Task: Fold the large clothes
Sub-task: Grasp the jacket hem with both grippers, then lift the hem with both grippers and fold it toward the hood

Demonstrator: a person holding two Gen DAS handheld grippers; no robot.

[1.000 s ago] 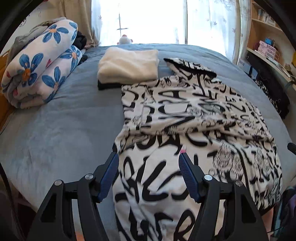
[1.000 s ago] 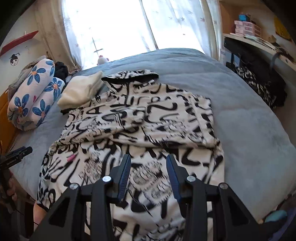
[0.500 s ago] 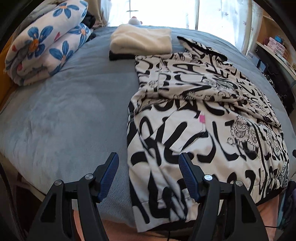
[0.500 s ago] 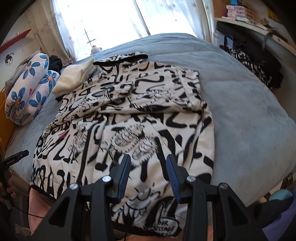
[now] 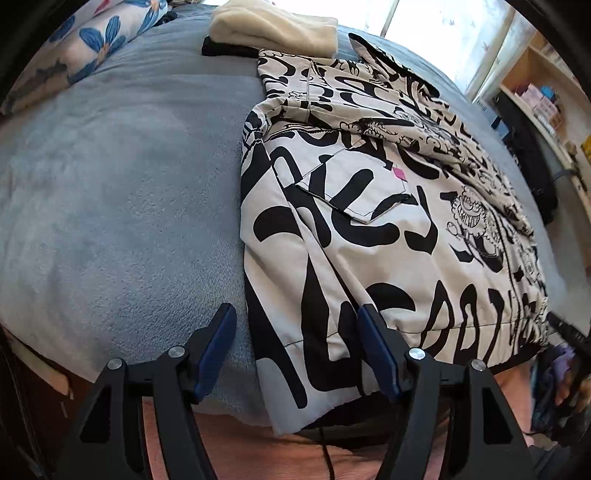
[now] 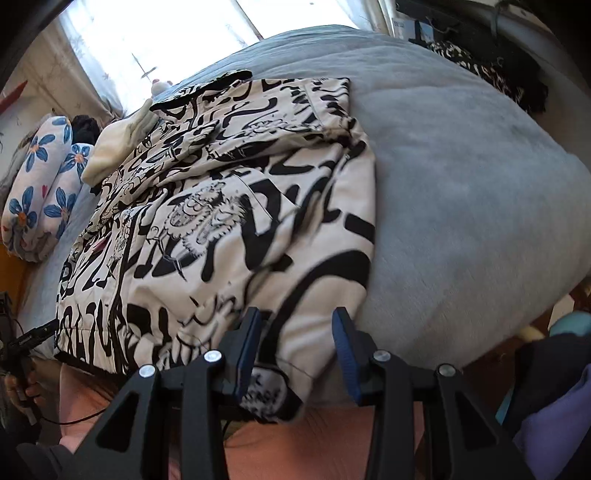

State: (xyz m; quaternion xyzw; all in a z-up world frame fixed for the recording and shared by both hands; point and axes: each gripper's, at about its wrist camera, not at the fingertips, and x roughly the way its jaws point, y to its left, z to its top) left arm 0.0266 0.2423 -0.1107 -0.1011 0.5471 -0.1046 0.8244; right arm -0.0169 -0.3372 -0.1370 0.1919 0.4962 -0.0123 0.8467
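Observation:
A white jacket [image 5: 369,229] with bold black lettering lies flat on the blue-grey bed cover [image 5: 122,206], sleeves folded in over the chest. Its hem hangs over the near bed edge. My left gripper [image 5: 297,334] is open above the hem's left corner, its right pad over the cloth and its left pad over bare cover. In the right wrist view the same jacket [image 6: 229,221] fills the left half. My right gripper [image 6: 295,336] is open just above the hem's right corner, with cloth seen between the blue pads and no pinch visible.
A folded cream garment [image 5: 273,26] on a dark one lies beyond the collar. A rolled floral quilt [image 6: 40,184] sits at the far left. Shelves [image 5: 546,99] and dark clothes [image 6: 487,77] are on the right. A hand [image 6: 18,384] holds the other gripper.
Both grippers have sunk and tipped down toward the near hem of the jacket, which now looms larger. Jaw widths look the same. The jacket has not shifted.

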